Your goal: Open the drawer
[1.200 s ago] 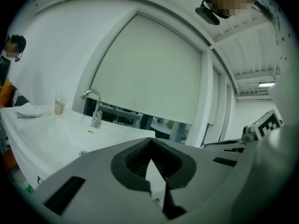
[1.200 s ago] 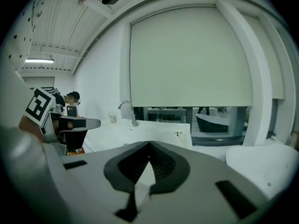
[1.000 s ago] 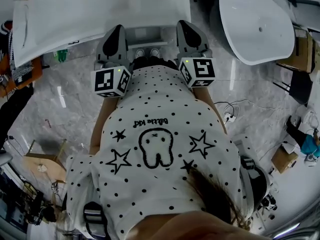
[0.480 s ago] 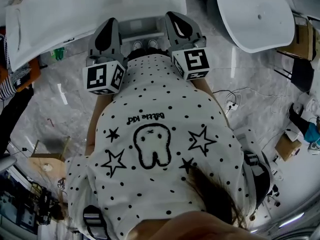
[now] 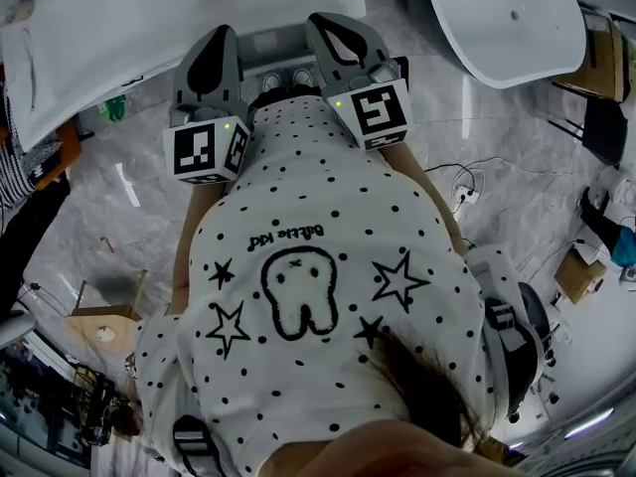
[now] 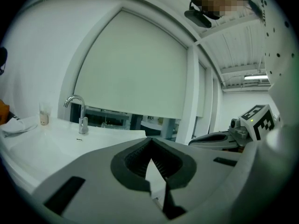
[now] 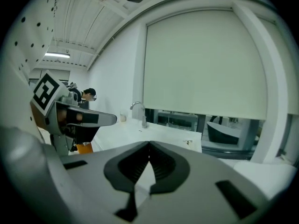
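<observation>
White stone-like surface [image 5: 199, 18]: is running along the wall under a pale roller blind [image 6: 135, 64], carrying a curved chrome tap [image 6: 77, 108] with a small cup [image 6: 44, 118] just beside it.
Pale drawer front [image 5: 270, 44]: is sitting below the surface's front edge, between the two tools in the head view; whether it is pulled out I cannot tell.
Left tool [image 6: 151, 140]: is pointing over the surface toward the blind, its jaws meeting at the tips with nothing between them.
Right tool [image 7: 149, 143]: is hovering beside the left one, likewise closed and empty.
White dotted shirt [image 5: 298, 266]: is filling the middle of the head view, with both tools being held close in front of it.
Grey marble floor [image 5: 119, 177]: is spreading below the person.
Oval white tub [image 5: 507, 18]: is standing to the right, well apart from the tools.
</observation>
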Tool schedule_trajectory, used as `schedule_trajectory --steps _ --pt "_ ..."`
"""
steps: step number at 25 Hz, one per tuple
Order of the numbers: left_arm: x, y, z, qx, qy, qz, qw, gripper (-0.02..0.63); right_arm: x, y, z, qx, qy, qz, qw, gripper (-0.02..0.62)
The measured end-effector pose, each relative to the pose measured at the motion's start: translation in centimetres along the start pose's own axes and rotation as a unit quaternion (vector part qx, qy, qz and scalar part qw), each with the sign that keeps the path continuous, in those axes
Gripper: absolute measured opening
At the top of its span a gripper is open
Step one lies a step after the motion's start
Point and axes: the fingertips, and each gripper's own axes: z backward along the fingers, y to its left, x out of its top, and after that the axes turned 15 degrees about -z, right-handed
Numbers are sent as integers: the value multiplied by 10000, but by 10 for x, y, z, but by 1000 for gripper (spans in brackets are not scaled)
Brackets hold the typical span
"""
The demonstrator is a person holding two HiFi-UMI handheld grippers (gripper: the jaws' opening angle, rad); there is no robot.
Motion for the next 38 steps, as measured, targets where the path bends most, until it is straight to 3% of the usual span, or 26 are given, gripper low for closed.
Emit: schedule_trajectory --steps 17,38 --pt "-9 -2 5 35 122 269 9996 5 -3 6 6 131 16 99 9999 14" --pt "-7 2 11 110 142 204 9996 5 -4 13 0 233 77 121 9996 14"
